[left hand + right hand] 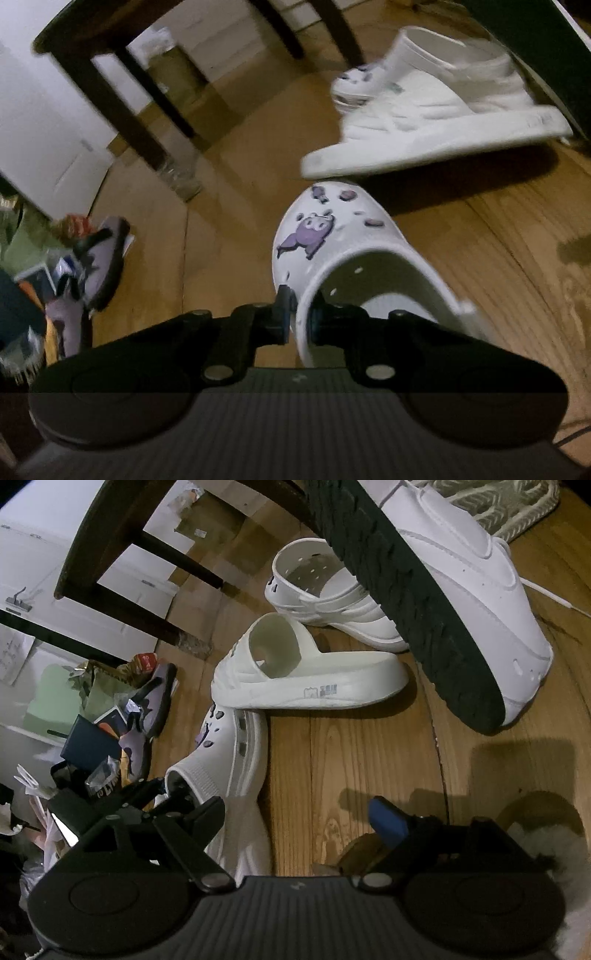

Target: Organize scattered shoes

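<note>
My left gripper (pixel 300 314) pinches the charm-covered clog (pixel 332 251) by its collar rim. My right gripper (pixel 295 819) waits wide open, empty. Next: carry it to its mate (pixel 321 590) at twelve o'clock.

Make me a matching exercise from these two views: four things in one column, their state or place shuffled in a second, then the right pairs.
Things
1. left gripper
2. right gripper
3. white slide sandal
4. white sneaker with black sole

States
A. tipped up, tread showing
B. open, nothing between the fingers
C. shut on the rim of the clog with purple charms
D. lying on the wooden floor beyond the clog's toe

Pairs: 1-C, 2-B, 3-D, 4-A
</note>
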